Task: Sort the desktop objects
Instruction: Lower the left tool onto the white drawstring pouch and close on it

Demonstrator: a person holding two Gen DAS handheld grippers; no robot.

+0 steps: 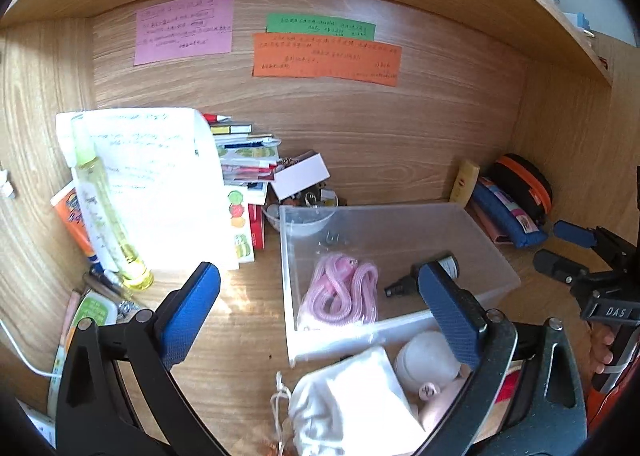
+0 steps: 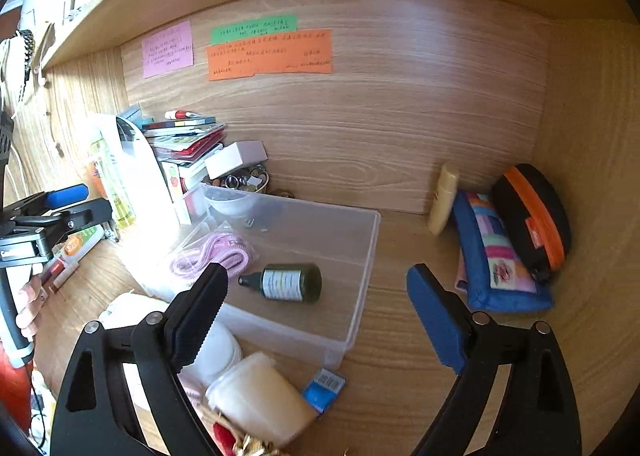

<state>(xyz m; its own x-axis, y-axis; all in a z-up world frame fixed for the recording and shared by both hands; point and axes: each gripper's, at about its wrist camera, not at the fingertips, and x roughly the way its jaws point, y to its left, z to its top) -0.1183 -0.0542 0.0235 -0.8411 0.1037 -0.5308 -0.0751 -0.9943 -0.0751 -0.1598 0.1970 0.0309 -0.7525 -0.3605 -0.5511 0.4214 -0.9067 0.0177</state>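
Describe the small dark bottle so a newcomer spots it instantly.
Find the clear plastic bin in the middle of the wooden desk. Inside it, the dark green bottle lies on its side, to the right of a bagged pink cord. It is the only dark thing in the bin, with a pale label and a black cap.

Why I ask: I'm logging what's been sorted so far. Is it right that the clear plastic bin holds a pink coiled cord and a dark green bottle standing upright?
Not quite. The dark green bottle is lying on its side on the floor of the clear plastic bin, not standing upright; the right wrist view shows this plainly. The pink coiled cord is indeed in the bin with it.
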